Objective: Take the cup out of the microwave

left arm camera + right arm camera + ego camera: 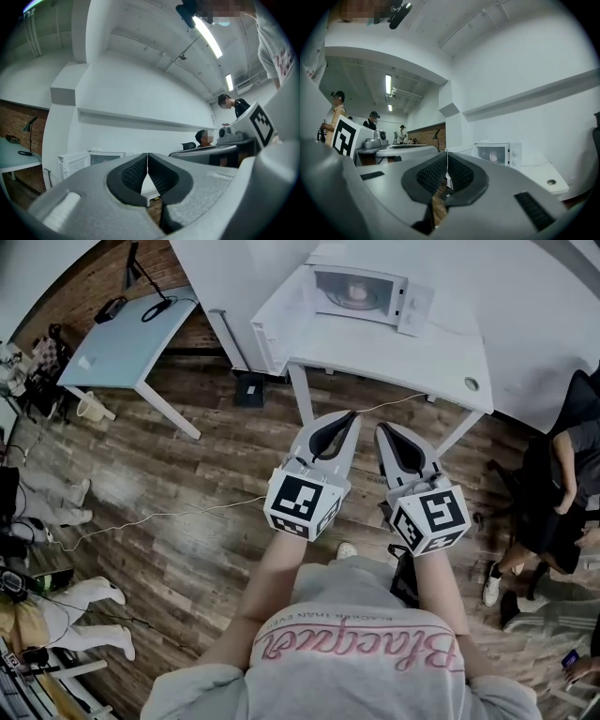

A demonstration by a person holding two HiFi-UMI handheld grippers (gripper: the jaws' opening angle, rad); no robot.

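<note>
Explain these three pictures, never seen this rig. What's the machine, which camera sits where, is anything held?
There is no robot here. A person holds a two-jaw gripper in each hand.

The head view comes from a camera on the person's head and looks steeply down. It shows the left gripper and the right gripper over a wooden floor. The cube with square markers on each is part of that gripper.

The other two pictures come from a camera riding on each gripper, looking along its jaws. Both pairs of jaws are closed with nothing between them, so nothing is held.

Ahead stands a white desk with a microwave on it. The right gripper view shows a cup inside the microwave. The grippers have not reached the desk yet.
</note>
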